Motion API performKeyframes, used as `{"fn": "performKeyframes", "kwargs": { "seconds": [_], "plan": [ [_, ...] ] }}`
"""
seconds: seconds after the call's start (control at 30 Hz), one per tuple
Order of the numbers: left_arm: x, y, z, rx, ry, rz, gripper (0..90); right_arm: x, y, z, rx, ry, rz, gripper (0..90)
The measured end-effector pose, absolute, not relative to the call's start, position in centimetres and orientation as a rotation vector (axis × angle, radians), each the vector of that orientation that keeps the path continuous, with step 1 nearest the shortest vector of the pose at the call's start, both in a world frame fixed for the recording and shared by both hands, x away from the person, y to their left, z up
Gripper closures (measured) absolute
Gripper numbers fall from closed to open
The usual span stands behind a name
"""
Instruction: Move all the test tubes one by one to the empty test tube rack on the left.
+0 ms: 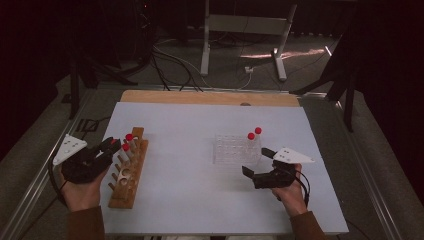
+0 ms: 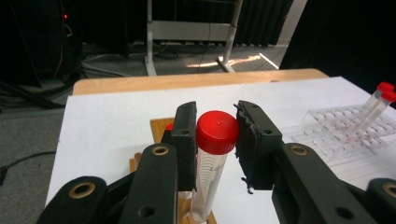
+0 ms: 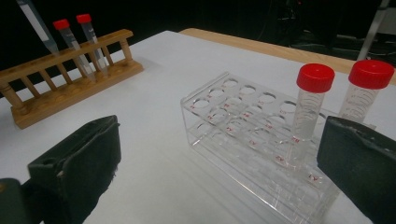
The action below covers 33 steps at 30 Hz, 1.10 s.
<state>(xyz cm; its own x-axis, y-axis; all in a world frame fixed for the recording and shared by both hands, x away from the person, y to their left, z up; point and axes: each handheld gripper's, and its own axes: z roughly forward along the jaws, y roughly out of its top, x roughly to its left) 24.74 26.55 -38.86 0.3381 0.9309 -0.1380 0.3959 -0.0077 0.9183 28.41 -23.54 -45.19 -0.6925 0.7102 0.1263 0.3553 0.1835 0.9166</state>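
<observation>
A wooden tube rack (image 1: 127,175) lies at the table's left with two red-capped tubes standing in it. My left gripper (image 1: 117,146) is beside its far end. In the left gripper view, that gripper (image 2: 215,126) is shut on the red cap of one tube (image 2: 216,133), which stands upright in the wooden rack (image 2: 159,126). A second red cap (image 2: 169,126) peeks out behind the left jaw. My right gripper (image 1: 257,161) is open, just in front of the clear plastic rack (image 1: 230,150). Its wide-apart jaws frame the clear rack (image 3: 243,121) and two red-capped tubes (image 3: 313,93), (image 3: 366,88).
The white table top (image 1: 190,190) has a wooden strip (image 1: 200,97) along its far edge. Beyond the table are a dark floor, cables and a metal stand (image 1: 240,30). In the right gripper view, the wooden rack (image 3: 65,84) sits far left.
</observation>
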Motion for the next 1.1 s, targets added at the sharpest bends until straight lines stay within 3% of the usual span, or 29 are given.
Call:
{"fn": "performKeyframes", "kwargs": {
  "seconds": [1.1],
  "plan": [
    [26.2,26.8,-43.1,1.734,1.262,0.503,65.8,28.4,-23.5,-45.3,1.006,2.14,1.509,0.0]
  ]
}}
